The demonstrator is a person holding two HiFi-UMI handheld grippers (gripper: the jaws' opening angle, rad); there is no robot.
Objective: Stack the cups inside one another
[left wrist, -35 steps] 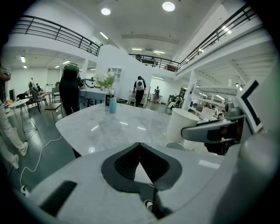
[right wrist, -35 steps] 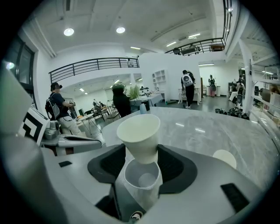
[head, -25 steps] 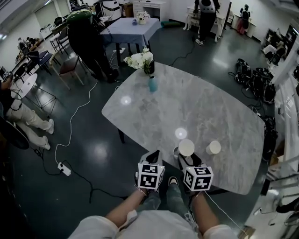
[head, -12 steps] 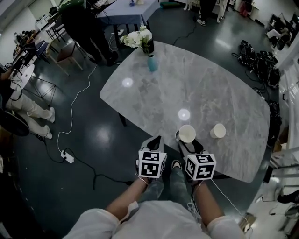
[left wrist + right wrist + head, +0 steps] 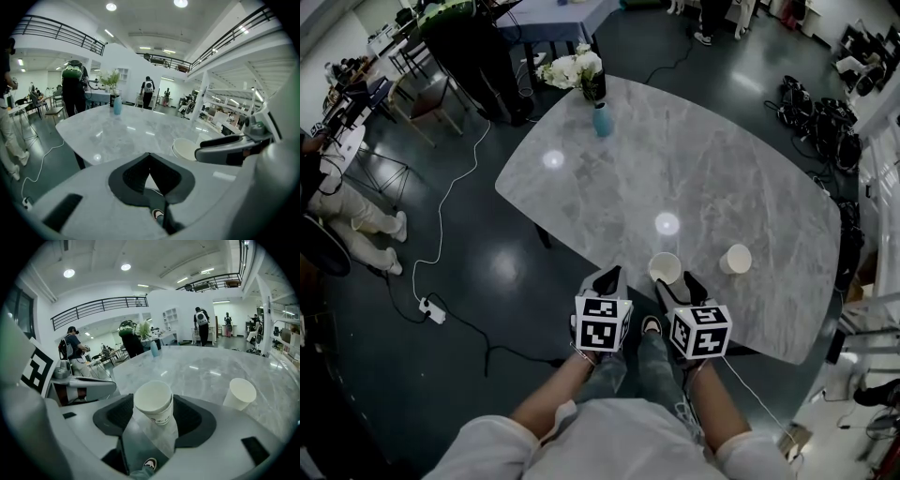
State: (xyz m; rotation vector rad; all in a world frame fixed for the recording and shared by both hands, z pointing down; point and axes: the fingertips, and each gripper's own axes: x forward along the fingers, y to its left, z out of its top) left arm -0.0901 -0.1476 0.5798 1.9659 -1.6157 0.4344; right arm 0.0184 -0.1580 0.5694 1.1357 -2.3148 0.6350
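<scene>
Two white paper cups are on the grey marble table. My right gripper is shut on the nearer cup at the table's near edge. In the right gripper view this cup sits slightly tilted between the two dark pads, mouth up. The other cup stands alone to the right, also seen as the free cup. My left gripper hangs just off the table edge, shut with nothing in it; its pads meet at the tip. From there the held cup shows to the right.
A blue bottle and a vase of white flowers stand at the table's far corner. A person stands beyond it. Cables and a power strip lie on the dark floor to the left. Bags lie on the right.
The held cup has shifted left and toward the table's near edge, away from the other cup. The view has tilted further over the table. The left gripper has stayed shut.
</scene>
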